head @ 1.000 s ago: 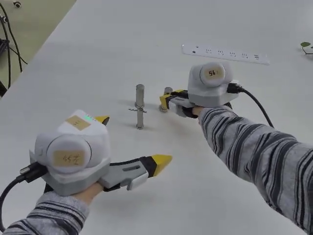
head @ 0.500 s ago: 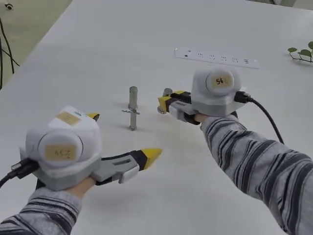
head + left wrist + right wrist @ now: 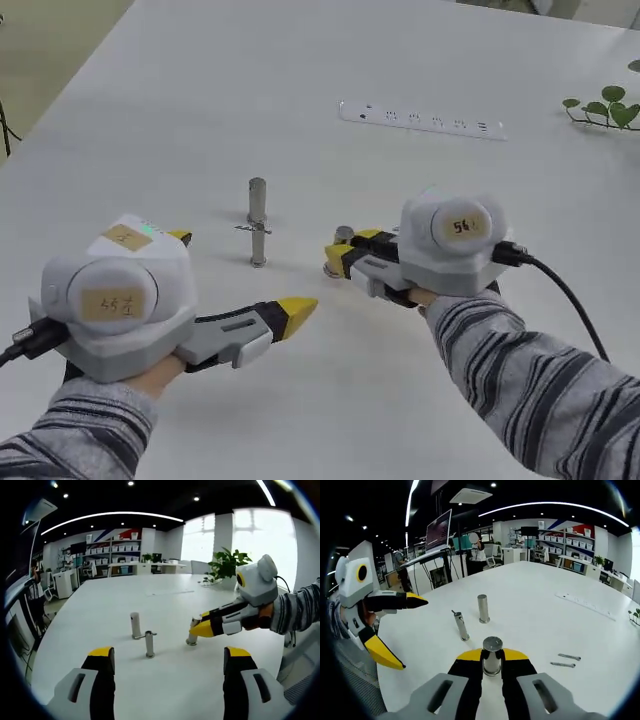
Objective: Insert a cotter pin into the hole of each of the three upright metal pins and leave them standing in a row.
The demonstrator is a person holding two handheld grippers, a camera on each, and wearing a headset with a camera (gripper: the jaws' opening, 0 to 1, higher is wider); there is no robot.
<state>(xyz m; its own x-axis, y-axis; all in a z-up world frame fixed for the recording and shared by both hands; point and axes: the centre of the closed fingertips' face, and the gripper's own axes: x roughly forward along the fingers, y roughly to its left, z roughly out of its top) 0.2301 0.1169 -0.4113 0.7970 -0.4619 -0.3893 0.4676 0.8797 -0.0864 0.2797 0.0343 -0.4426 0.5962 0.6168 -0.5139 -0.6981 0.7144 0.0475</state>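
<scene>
Three grey steel pins stand on the white workbench (image 3: 200,100). The far bare pin (image 3: 257,200) is empty, the middle pin (image 3: 258,245) carries a thin cotter pin (image 3: 252,229) crosswise through its hole, and the third pin (image 3: 492,646) is clamped upright in the right gripper (image 3: 492,656). Loose silver cotter pins (image 3: 568,656) lie flat just right of that grip, nearer the busy hand. The left gripper (image 3: 168,652) hangs spread wide and empty, so fetching one likely means reaching across.
</scene>
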